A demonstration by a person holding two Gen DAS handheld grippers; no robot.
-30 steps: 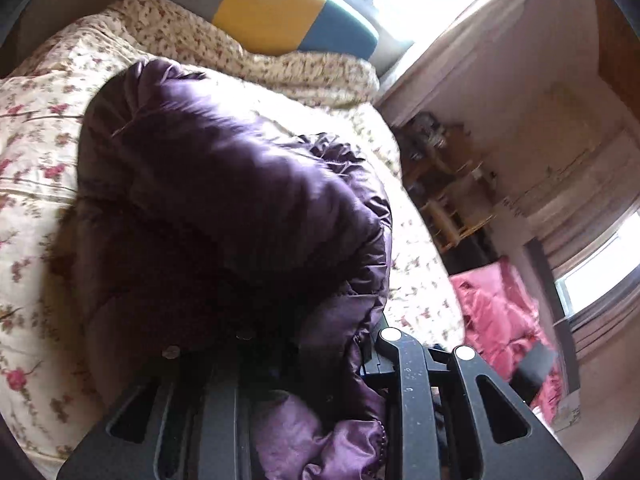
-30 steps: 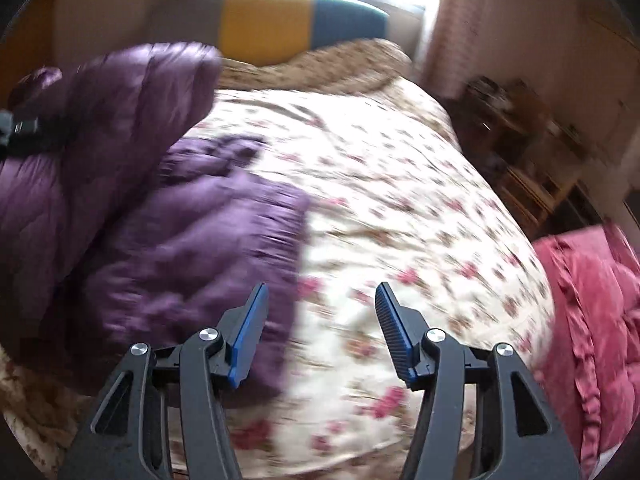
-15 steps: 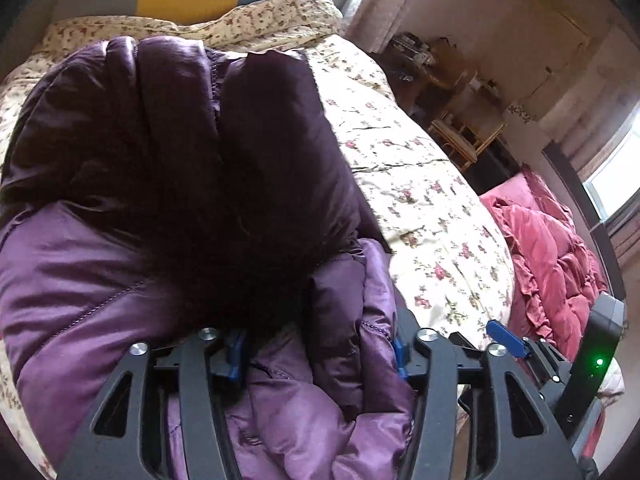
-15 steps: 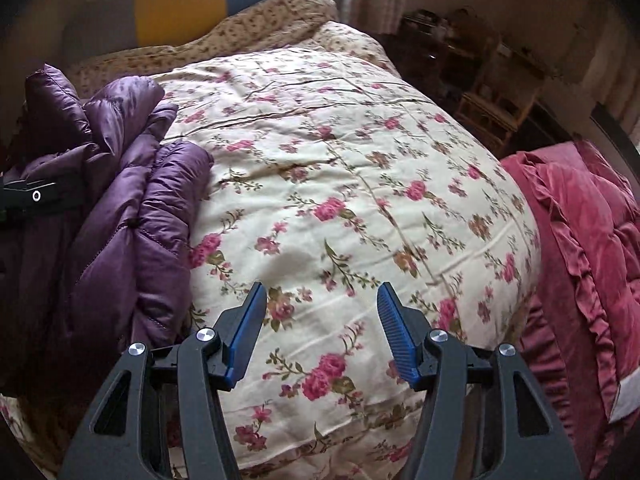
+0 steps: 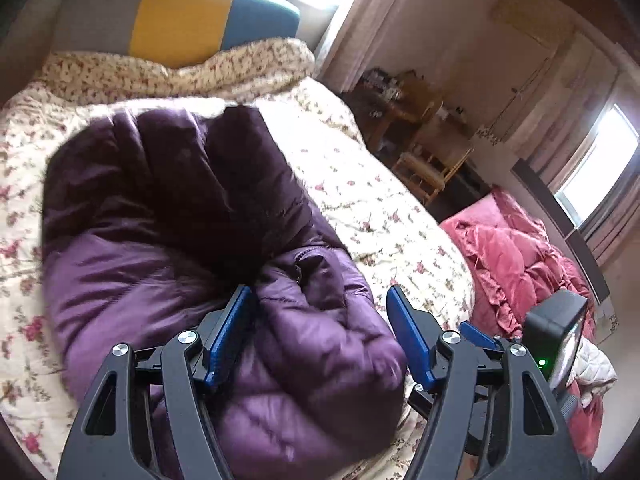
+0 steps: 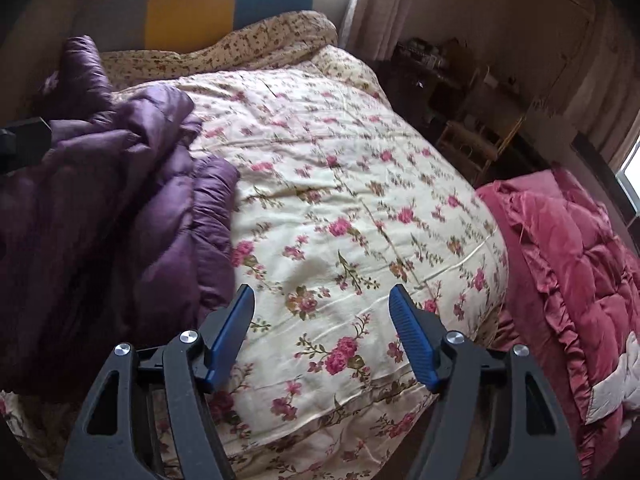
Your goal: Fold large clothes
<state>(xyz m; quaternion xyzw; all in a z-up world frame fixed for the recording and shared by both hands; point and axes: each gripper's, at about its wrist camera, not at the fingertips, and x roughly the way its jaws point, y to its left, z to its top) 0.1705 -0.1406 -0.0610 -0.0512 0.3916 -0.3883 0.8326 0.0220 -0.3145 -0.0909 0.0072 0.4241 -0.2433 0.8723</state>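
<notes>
Garment: purple puffer jacket (image 5: 168,216), bundled in a thick heap on the bed (image 6: 360,184), on its left half as both views show it.
Garment surface: quilted, shiny; darker folds lie on top at the far end, and a lighter lobe bulges nearest the left wrist camera.
Left gripper (image 5: 320,304): jaws opening, blue pads spread apart. The near lobe of the jacket sits between them; the left pad lies against or just beside the fabric, while the right pad stands clear of it. No grip on the fabric.
Right gripper (image 6: 322,304): jaws opening, nothing between them. It hangs over the bare floral quilt, with the jacket's edge just beside its left finger.
Cross-view: a black part of the left gripper shows at the left edge of the right wrist view, against the jacket.
Bed cover: cream quilt with pink flowers, wrinkled; a second, small-print floral cover (image 5: 180,66) is bunched at the head end.
Headboard (image 6: 192,4): grey, yellow and teal blocks.
Beside the bed: a red ruffled quilt (image 6: 568,248), lying lower than the bed's edge, on the right.
Background: wooden chair (image 5: 434,164) and cluttered furniture by the wall; details too dim to read.
</notes>
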